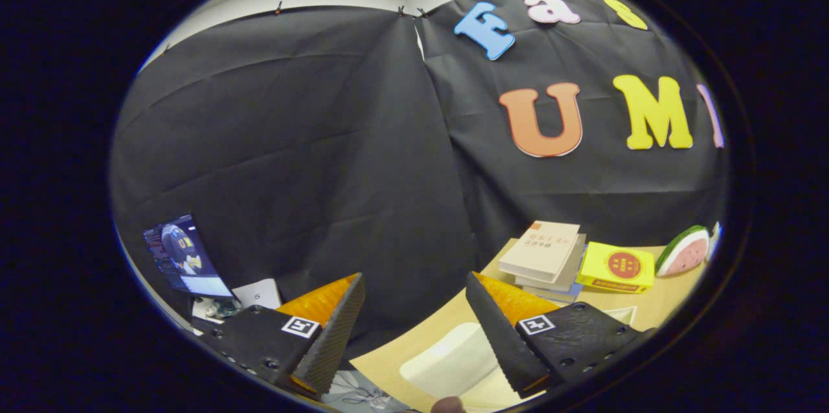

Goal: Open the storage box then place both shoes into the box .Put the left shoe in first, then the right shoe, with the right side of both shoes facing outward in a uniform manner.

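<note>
My gripper [414, 287] is open and holds nothing; its two fingers stand well apart, lifted above the wooden table [660, 303]. Low between the fingers, close to the right finger, lies a cream-white rounded thing [447, 361] on the table; I cannot tell whether it is the storage box or part of a shoe. A small dark rounded tip [448, 405] shows just below it, too little of it to name.
Beyond the right finger a stack of books [544, 257] sits on the table, with a yellow box [616, 267] and a watermelon-slice toy [683, 250] further right. A monitor [184, 254] and a white card [258, 293] stand beyond the left finger, off the table's edge.
</note>
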Motion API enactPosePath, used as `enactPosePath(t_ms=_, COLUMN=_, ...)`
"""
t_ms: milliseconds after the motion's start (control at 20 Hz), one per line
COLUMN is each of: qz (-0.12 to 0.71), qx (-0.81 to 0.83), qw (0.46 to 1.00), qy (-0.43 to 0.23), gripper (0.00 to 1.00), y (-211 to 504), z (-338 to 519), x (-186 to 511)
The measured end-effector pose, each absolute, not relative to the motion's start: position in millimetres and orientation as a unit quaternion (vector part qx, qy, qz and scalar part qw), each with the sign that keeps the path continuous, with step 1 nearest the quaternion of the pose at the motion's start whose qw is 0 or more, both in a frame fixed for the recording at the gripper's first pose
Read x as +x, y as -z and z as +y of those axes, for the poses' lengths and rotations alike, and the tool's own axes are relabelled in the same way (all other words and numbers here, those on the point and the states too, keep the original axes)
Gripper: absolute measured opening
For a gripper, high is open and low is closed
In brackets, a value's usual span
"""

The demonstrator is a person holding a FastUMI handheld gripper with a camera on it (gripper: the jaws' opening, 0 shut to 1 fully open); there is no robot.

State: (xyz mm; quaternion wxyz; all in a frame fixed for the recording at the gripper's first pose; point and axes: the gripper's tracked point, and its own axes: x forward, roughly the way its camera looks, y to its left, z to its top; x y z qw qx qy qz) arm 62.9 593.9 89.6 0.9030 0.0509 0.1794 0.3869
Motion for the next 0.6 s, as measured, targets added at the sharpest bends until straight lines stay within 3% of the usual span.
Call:
enactPosePath(t_ms=300, qz=0.124, qx=0.054, qw=0.928, qy=-0.347, gripper=0.95, y=-110.0, z=528.8, x=68.4)
enactPosePath(t_ms=600, qz=0.096, qx=0.009, qw=0.957, qy=-0.275, gripper=0.96, y=-91.8, z=382.4, x=94.9)
